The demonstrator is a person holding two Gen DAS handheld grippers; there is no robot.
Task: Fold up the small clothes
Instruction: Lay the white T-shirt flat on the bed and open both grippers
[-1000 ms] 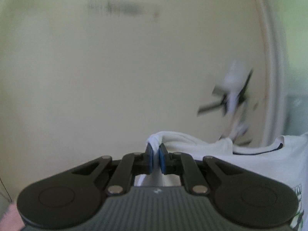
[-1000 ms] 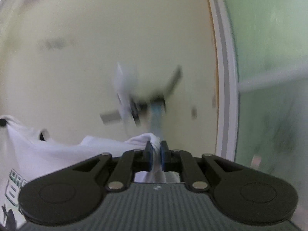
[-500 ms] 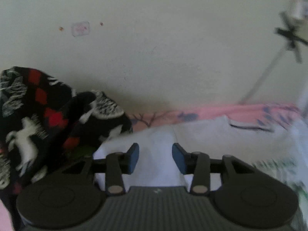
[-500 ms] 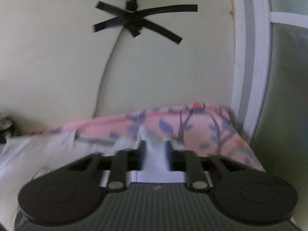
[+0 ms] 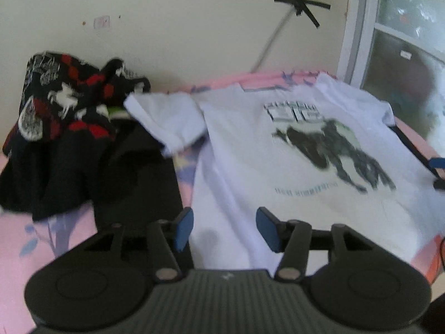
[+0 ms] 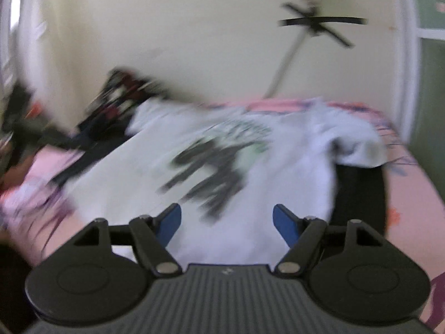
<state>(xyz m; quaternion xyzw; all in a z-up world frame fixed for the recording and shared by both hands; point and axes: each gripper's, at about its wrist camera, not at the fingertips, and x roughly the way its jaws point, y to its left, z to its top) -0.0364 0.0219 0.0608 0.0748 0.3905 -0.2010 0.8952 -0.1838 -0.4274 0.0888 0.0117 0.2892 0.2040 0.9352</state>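
A white T-shirt (image 5: 250,153) with a dark animal print lies spread face up on the pink bed sheet (image 5: 41,239). It also shows, blurred, in the right wrist view (image 6: 250,194), with its right sleeve bunched up. My left gripper (image 5: 224,229) is open and empty over the shirt's lower left hem. My right gripper (image 6: 227,224) is open and empty over the shirt's lower part. The right gripper's fingertips (image 5: 438,162) show at the right edge of the left wrist view.
A heap of black, red and white patterned clothes (image 5: 64,117) lies at the back left against the cream wall. A black garment (image 5: 139,172) lies beside the shirt's left side. A window frame (image 5: 358,27) stands at the right. Black tape (image 5: 301,1) crosses a cable on the wall.
Both grippers held the shirt up shut on its shoulders, then opened and let it drop onto the bed. Both have since pulled back toward the hem and opened wider.
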